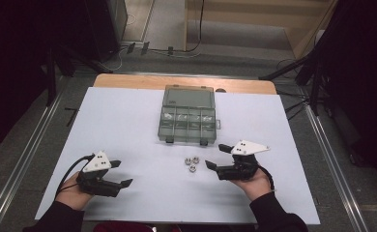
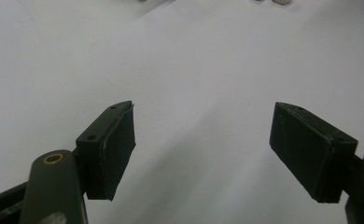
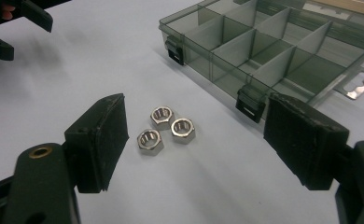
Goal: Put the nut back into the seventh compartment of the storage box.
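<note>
Three shiny steel hex nuts point(image 1: 192, 163) point(image 3: 166, 129) lie in a tight cluster on the white table sheet point(image 1: 128, 125), just in front of a smoky clear compartment box point(image 1: 187, 115) point(image 3: 269, 51) whose lid is swung back. My right gripper point(image 1: 215, 155) point(image 3: 194, 144) rests to the right of the nuts, open, jaws wide with nothing between them. My left gripper point(image 1: 121, 173) point(image 2: 201, 149) sits near the front left of the sheet, open over bare white surface. The left gripper's jaw tips point(image 3: 17, 28) appear at the top left of the right gripper view.
The box has black latches point(image 3: 251, 103) on its front wall and several divided cells. A bare wooden strip point(image 1: 128, 81) shows behind the sheet. Tripod legs point(image 1: 293, 67) and cables stand on the floor beyond the table.
</note>
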Demonstrator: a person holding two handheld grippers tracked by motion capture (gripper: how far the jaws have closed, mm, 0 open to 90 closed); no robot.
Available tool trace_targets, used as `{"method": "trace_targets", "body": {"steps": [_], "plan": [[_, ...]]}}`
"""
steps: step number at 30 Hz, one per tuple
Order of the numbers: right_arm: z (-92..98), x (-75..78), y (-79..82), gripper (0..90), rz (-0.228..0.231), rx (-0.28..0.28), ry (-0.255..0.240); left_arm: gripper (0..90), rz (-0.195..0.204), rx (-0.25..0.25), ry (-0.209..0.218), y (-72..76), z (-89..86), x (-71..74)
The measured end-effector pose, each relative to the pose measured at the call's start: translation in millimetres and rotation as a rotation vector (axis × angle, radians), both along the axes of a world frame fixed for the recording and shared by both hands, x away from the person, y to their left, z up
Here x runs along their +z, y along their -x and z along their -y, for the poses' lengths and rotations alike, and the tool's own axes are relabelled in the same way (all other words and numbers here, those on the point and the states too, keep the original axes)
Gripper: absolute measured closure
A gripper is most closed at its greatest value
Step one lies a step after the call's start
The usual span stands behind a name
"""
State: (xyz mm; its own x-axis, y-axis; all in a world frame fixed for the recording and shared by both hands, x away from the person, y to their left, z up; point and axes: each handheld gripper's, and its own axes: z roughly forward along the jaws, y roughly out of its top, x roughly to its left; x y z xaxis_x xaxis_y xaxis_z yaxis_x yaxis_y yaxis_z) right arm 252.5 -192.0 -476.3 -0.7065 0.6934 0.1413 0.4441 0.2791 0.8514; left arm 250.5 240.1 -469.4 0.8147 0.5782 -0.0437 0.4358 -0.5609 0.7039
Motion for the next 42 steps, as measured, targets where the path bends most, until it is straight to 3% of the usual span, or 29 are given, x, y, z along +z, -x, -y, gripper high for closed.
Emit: {"method": "trace_targets", "body": {"steps": [15, 28, 32, 34, 35, 37, 38, 39, 40, 42], "plan": [[-17.9, -2.0, -13.8, 24.9, 0.008, 0.029, 0.003, 22.7, 0.000, 0.004, 0.003, 2.5, -2.0, -0.1], [-29.5, 7.6, -29.6, 27.5, 0.018, 0.061, -0.024, 22.7, -0.002, 0.007, 0.007, 2.5, -3.0, 0.0], [-36.7, 14.4, -34.3, 26.7, -0.027, 0.097, 0.067, 22.7, -0.001, 0.007, 0.007, 2.6, -3.1, 0.0], [-37.7, 15.0, -36.1, 26.7, -0.042, 0.096, 0.080, 22.7, -0.002, 0.007, 0.006, 2.7, -3.2, 0.1], [-40.0, 15.2, -40.2, 26.7, -0.079, 0.096, 0.108, 22.7, -0.003, 0.009, 0.004, 2.7, -3.3, 0.3], [-40.5, 15.4, -41.6, 26.7, -0.087, 0.099, 0.122, 22.7, -0.002, 0.007, 0.004, 2.5, -3.3, 0.1], [-42.8, 16.5, -44.1, 26.6, -0.098, 0.107, 0.161, 22.7, -0.002, 0.005, 0.003, 2.6, -3.3, -0.2], [-42.8, 16.5, -44.1, 26.6, -0.098, 0.107, 0.161, 22.7, -0.002, 0.005, 0.003, 2.6, -3.3, -0.2], [-45.2, 18.1, -47.0, 26.6, -0.109, 0.114, 0.211, 22.7, -0.002, 0.004, 0.004, 2.7, -3.3, -0.1], [-47.4, 19.3, -48.5, 26.9, -0.118, 0.126, 0.239, 22.7, -0.002, 0.005, 0.003, 2.6, -3.4, 0.1]]}}
